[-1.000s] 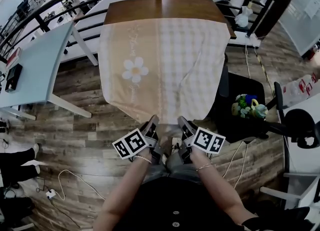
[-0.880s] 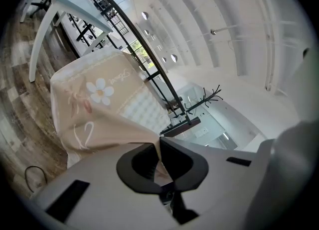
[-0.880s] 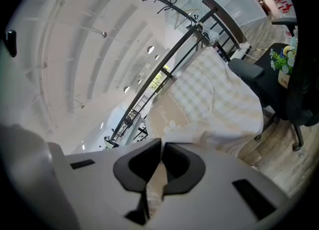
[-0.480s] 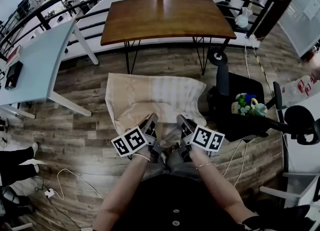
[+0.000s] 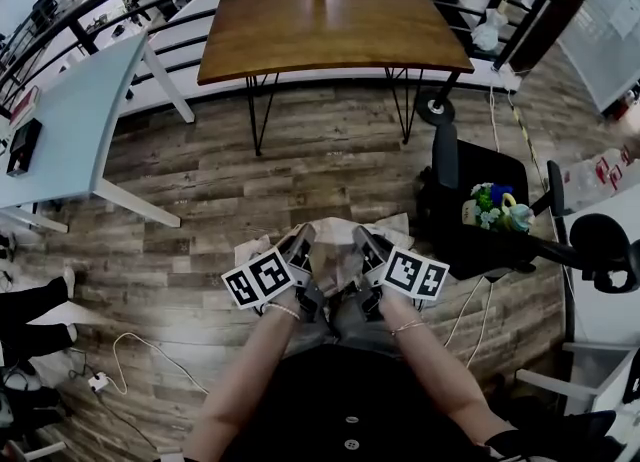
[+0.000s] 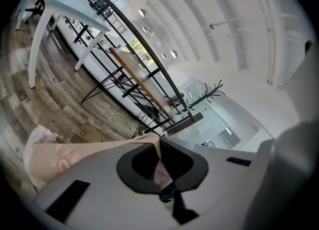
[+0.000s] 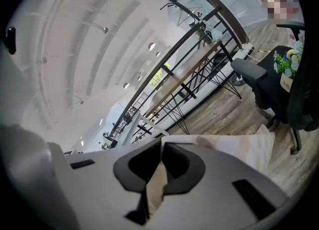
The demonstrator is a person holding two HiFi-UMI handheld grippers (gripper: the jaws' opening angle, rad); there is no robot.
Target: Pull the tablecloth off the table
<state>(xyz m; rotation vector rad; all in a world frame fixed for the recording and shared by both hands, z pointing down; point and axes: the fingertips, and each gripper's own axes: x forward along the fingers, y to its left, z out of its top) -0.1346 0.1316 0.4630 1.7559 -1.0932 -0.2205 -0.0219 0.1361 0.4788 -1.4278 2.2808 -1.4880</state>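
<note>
Head view: the worktop [image 5: 330, 30] is bare and the tablecloth [image 5: 340, 248] is bunched low in front of the person. It sits between the left gripper [image 5: 304, 239] and the right gripper [image 5: 362, 241], with its loose folds down on the wooden floor [image 5: 300, 165]. The main risk I see is the slack. It lies close to the person's legs, so a step forward could land on it and tear it out of a gripper. The black chair [image 5: 470, 200] is just beside the cloth on the right, and a sideways drag could catch a fold on it.

Left gripper view: the gripper is closed on a thin fold of the cloth, which runs out to the left over the gripper's body. With so little cloth pinched, a sharp tug would probably slide it free.

Right gripper view: this gripper is also clamped on a strip of the cloth, and the rest spreads to the right toward the chair. The hold looks equally slim, so the same slip is possible.

A second ago the cloth covered the near part of the worktop and hung over its front edge. Half a second ago it was spread on the floor between the worktop and the person. Now it is gathered in a heap at the grippers, which have hardly shifted.
</note>
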